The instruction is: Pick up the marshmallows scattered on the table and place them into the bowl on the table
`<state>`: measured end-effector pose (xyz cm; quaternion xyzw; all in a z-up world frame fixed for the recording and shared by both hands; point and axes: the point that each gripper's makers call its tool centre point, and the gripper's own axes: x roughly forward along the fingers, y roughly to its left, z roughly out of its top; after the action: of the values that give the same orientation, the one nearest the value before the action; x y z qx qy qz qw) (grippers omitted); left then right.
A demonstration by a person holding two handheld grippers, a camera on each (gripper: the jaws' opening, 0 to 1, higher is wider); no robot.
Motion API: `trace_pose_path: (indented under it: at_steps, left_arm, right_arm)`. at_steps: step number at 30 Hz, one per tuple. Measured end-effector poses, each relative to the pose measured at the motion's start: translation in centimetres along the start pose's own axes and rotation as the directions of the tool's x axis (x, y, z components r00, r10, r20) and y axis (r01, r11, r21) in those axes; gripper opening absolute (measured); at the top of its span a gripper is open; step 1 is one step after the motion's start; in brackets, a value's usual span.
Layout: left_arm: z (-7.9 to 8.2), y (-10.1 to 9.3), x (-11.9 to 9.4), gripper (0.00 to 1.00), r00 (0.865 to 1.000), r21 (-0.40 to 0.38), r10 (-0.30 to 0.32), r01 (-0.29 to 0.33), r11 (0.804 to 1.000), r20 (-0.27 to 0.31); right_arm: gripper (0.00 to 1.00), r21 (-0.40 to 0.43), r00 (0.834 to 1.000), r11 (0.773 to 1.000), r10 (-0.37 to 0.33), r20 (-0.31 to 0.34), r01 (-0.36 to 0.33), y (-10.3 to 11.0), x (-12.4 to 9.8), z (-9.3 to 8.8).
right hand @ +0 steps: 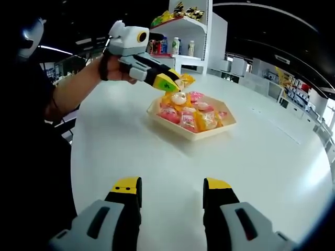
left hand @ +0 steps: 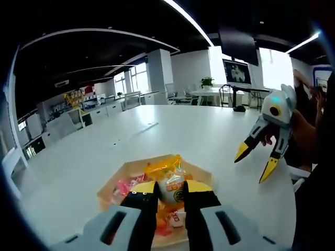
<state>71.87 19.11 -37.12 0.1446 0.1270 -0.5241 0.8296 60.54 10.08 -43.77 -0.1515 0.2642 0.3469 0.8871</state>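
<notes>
the left gripper (left hand: 171, 191) is clamped on a wrapped marshmallow (left hand: 171, 187), a pale round sweet in clear and orange wrapping, pinched between its 2 yellow-tipped jaws. in the right gripper view the same left gripper (right hand: 172, 83) comes in from the upper left, held by a hand (right hand: 112, 67), and the marshmallow (right hand: 179, 97) hangs just above the bowl (right hand: 209, 134).

the bowl (left hand: 112, 192) is a shallow, pale wooden, hexagonal tray on the white table (left hand: 178, 130). it holds a heap of wrapped marshmallows (right hand: 191, 114) in pink, orange and yellow packets. in the left gripper view the held marshmallow sits right over that heap.

the right gripper (right hand: 172, 191) is released, its 2 jaws spread well apart above bare table (right hand: 272, 157), holding nothing, well apart from the bowl. in the left gripper view the right gripper (left hand: 256, 162) hangs off to the right, jaws parted, above the table edge.

shelves of goods (right hand: 180, 31) stand behind the table.
</notes>
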Motion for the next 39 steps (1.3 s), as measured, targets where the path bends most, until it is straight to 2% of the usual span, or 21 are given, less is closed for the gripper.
trace_pose_path:
  at_steps: [10,16,39]
  left_arm:
    - [0.7,0.8,0.4,0.20,0.999,0.026,0.030,-0.030,0.999,0.018]
    - [0.5,1.1,0.8,0.20,0.999,0.034,0.036,-0.036,0.999,0.013]
    - [0.7,2.2,1.4,0.20,0.998,0.016,0.056,-0.057,0.998,0.028]
  right_arm:
    - [0.47,-0.002,1.000,1.000,0.001,-0.003,-0.001,0.0,0.1,0.1]
    - [0.47,-0.002,1.000,1.000,0.004,-0.005,-0.004,0.1,0.2,0.1]
    - [0.47,0.009,1.000,1.000,0.007,-0.004,-0.007,0.2,0.3,-0.1]
